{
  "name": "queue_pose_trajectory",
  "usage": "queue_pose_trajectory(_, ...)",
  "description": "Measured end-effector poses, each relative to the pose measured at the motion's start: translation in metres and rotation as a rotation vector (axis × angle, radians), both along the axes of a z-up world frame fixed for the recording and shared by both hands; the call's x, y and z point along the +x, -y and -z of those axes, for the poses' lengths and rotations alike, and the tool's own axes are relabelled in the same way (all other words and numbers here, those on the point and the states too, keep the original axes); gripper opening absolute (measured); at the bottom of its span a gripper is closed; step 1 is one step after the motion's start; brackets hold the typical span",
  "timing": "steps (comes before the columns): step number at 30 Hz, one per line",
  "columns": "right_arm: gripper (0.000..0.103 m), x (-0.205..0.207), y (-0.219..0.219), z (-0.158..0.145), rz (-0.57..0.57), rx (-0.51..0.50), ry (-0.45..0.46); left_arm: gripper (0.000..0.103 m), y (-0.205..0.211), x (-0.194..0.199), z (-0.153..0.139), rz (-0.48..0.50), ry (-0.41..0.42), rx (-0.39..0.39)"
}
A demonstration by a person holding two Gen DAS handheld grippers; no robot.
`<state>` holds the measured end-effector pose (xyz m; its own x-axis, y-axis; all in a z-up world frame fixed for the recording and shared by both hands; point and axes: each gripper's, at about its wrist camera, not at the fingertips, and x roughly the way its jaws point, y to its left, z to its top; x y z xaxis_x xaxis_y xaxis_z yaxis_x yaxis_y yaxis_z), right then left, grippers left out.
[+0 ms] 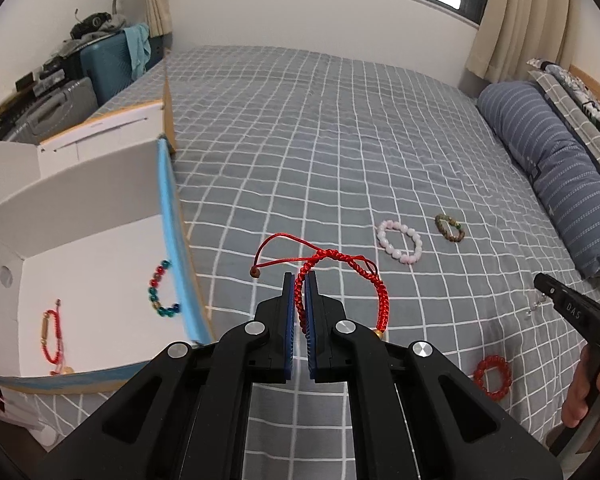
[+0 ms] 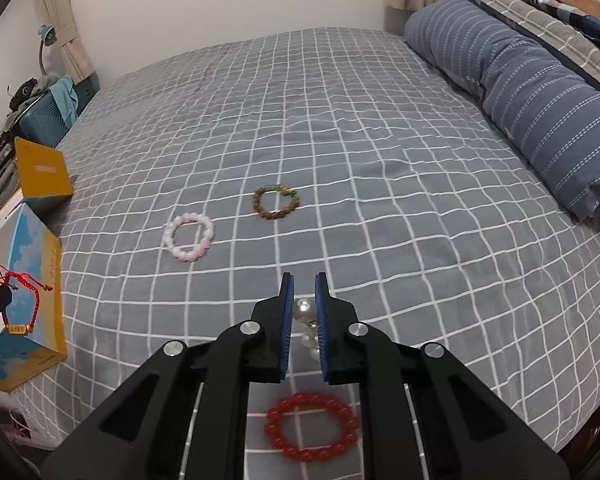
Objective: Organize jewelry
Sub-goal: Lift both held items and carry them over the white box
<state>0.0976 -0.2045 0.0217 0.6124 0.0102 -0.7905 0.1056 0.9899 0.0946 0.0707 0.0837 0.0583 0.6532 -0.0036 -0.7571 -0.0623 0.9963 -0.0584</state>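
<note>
Left gripper [image 1: 300, 280] pinches a red braided cord bracelet [image 1: 340, 276]; right gripper [image 2: 304, 284] clamps a clear glass-bead bracelet [image 2: 303, 309] above the grey checked bedspread [image 2: 340, 140]

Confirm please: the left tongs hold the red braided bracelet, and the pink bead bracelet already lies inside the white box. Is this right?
Not quite. The left tongs do hold the red braided bracelet, but the pink bead bracelet still lies on the bed cover, outside the white box. The left wrist view shows it; the right wrist view also has it on the cover.
</note>
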Motion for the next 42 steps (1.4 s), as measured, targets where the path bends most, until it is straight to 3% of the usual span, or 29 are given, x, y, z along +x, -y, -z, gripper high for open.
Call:
queue_pose_trajectory(11,0.010,-0.006,-0.044,-0.037,-0.046,-0.019,0.041,0.004,-0.053,-0.017,-0.029,-0.067,0.031,0.015)
queue_pose_trajectory(17,0.010,-0.005,-0.094,-0.052,-0.112,-0.014,0.063,0.004,-0.090,-0.025,-0.042,-0.113,0.033,0.039)
queue_pose_trajectory(33,0.010,-0.005,-0.288,-0.100,-0.391,-0.028,0.148,0.004,-0.204,-0.044,-0.061,-0.269,0.036,0.087)
queue_pose_trajectory(42,0.010,-0.017,-0.378,-0.087,-0.509,-0.044,0.138,0.004,-0.252,-0.051,-0.036,-0.337,0.001,0.092)
